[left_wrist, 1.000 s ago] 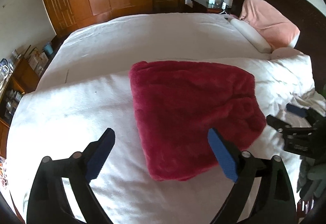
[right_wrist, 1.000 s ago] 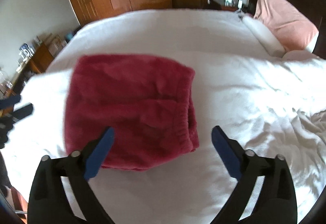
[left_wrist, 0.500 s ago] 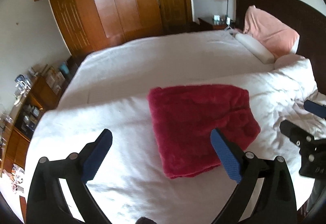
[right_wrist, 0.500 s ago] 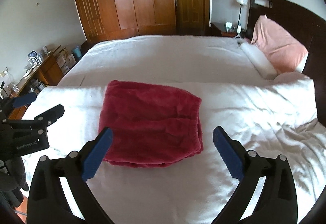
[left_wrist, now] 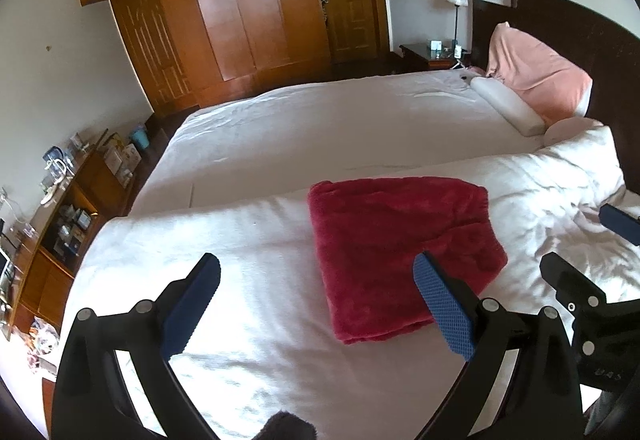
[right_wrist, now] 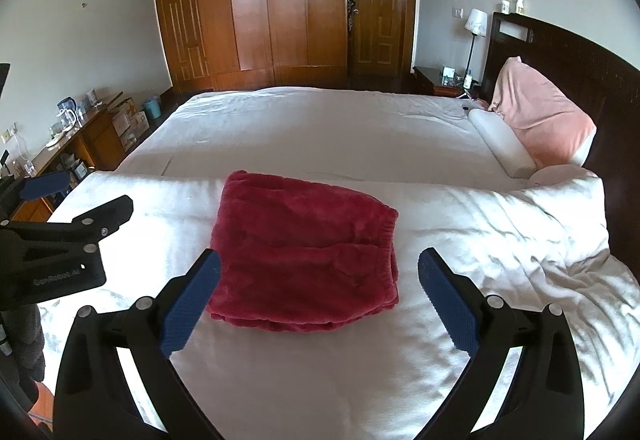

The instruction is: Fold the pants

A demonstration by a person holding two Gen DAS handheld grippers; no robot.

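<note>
The red fleece pants lie folded into a compact rectangle on the white duvet; they also show in the right wrist view, waistband to the right. My left gripper is open and empty, held back and above the bed, left of the pants. My right gripper is open and empty, held back in front of the pants. Each gripper shows at the edge of the other's view: the right one and the left one.
A pink pillow and a white bolster lie by the dark headboard at right. A wooden wardrobe and door stand behind the bed. A cluttered low cabinet lines the left wall. A bedside lamp stands far right.
Both grippers have pulled back and up from the pants, which now look smaller and farther away. The folded pants have not moved.
</note>
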